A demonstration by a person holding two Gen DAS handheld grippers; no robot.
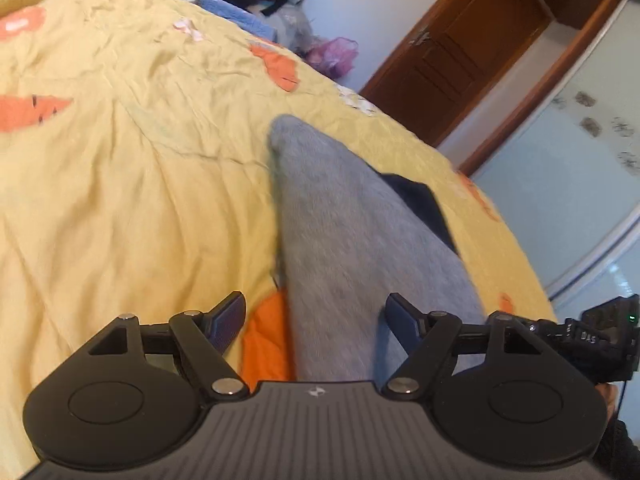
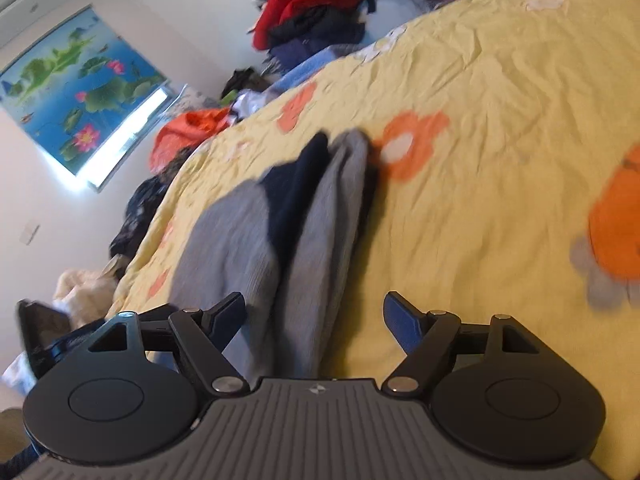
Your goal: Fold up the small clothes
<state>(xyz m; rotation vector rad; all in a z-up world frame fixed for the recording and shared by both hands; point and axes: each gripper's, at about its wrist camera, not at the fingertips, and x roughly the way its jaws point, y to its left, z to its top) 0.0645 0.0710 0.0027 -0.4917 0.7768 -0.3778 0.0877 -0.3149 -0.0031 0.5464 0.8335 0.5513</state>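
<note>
A small grey garment (image 1: pixel 344 240) with a dark navy part (image 1: pixel 424 204) lies on the yellow flowered bedspread (image 1: pixel 132 184). My left gripper (image 1: pixel 316 320) is open, its jaws wide apart over the garment's near end, holding nothing. In the right wrist view the grey garment (image 2: pixel 320 240) shows two long grey folds with the navy part (image 2: pixel 296 184) between them. My right gripper (image 2: pixel 314 318) is open just above the near end of the grey cloth. The other gripper's body shows at the right edge of the left wrist view (image 1: pixel 604 336).
A pile of mixed clothes (image 2: pixel 316 12) lies at the far side of the bed, and more clothes (image 2: pixel 188 136) lie along its edge. A wooden door (image 1: pixel 460 48) and a sliding glass panel (image 1: pixel 580 184) stand beyond the bed. A window with a lotus blind (image 2: pixel 80 92) is on the wall.
</note>
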